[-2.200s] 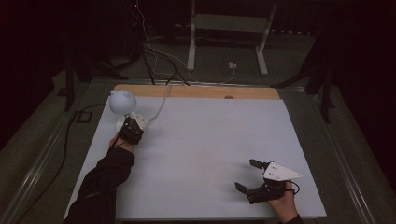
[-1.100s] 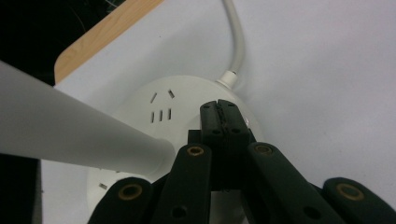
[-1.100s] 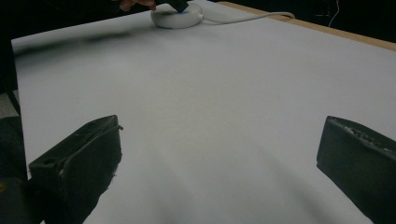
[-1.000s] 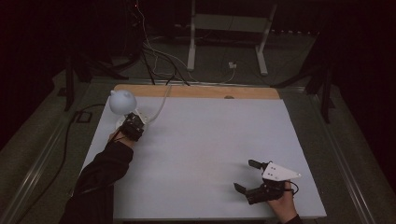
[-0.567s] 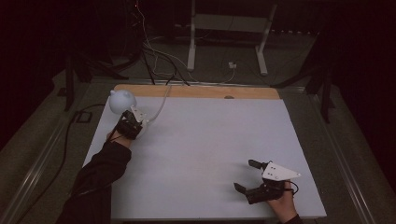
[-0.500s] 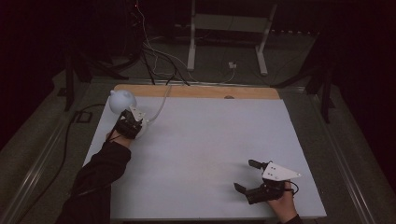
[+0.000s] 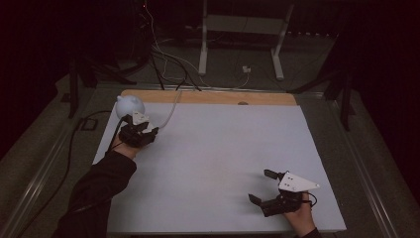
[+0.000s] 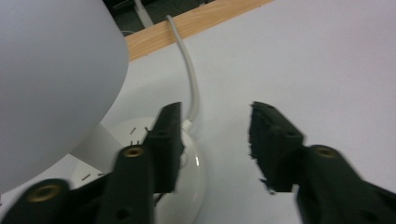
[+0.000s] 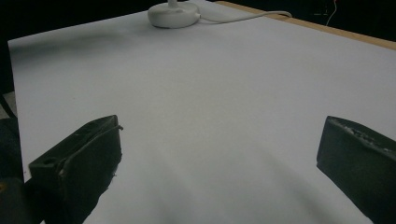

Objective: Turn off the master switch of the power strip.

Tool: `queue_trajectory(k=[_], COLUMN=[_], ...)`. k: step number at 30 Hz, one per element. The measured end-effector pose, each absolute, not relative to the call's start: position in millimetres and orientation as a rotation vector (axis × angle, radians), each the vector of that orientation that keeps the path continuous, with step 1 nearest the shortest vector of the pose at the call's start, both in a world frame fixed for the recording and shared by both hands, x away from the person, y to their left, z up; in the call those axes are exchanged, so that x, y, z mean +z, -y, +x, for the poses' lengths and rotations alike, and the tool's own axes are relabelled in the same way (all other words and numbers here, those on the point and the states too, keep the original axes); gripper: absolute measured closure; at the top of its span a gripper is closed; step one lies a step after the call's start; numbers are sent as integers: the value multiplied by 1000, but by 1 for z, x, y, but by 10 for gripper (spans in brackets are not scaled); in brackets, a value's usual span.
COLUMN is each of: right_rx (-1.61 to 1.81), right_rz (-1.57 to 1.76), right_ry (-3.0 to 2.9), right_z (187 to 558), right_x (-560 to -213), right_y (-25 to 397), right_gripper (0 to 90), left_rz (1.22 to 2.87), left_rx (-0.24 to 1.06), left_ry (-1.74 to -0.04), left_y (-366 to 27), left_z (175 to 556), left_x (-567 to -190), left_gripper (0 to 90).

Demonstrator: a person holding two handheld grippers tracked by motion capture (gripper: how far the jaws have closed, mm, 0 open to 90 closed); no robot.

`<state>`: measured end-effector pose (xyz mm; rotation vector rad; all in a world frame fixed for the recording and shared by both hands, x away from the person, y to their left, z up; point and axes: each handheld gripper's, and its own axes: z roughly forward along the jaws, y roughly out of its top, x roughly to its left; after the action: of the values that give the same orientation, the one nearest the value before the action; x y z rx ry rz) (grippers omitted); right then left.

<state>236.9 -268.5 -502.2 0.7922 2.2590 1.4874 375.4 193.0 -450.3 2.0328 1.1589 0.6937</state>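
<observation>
A white desk lamp stands at the table's far left corner, with its round shade (image 7: 130, 105) over a flat round base (image 8: 189, 175). My left gripper (image 7: 147, 133) sits right beside the lamp, open. In the left gripper view its jaws (image 8: 215, 135) are spread, the left one over the edge of the base and the right one over bare table. The shade (image 8: 51, 79) looms close at the left. My right gripper (image 7: 261, 186) rests near the front right of the table, wide open (image 9: 219, 140) with nothing between its jaws. The lamp base (image 9: 173, 14) lies far ahead of it.
The lamp's white cable (image 8: 189, 79) runs from the base over the wooden strip (image 7: 208, 97) at the table's far edge. The white tabletop (image 7: 223, 144) stretches between the two grippers. Metal stand legs (image 7: 240, 47) and cables lie on the floor beyond.
My left gripper has crept a little forward toward the lamp. The right gripper has stayed almost still, open.
</observation>
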Motion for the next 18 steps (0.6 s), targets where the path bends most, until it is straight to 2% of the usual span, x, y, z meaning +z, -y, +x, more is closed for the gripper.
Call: queue_trajectory(k=[8,12,18], right_rx=[1487,1485,1483], right_rz=[789,791,792], right_ry=[-2259,-2261,-2264], right_z=[237,237,237], right_x=[-502,-502,-502], right_y=[268,268,268], right_gripper=[0,0,0], left_rz=[2023,2045,2056], left_rx=[594,500,452], left_ry=[-1134,-1098,-1046], left_y=[-193,-193,-192], left_z=[361,353,339], left_x=[-442,-444,-450], left_gripper=[186,26,3])
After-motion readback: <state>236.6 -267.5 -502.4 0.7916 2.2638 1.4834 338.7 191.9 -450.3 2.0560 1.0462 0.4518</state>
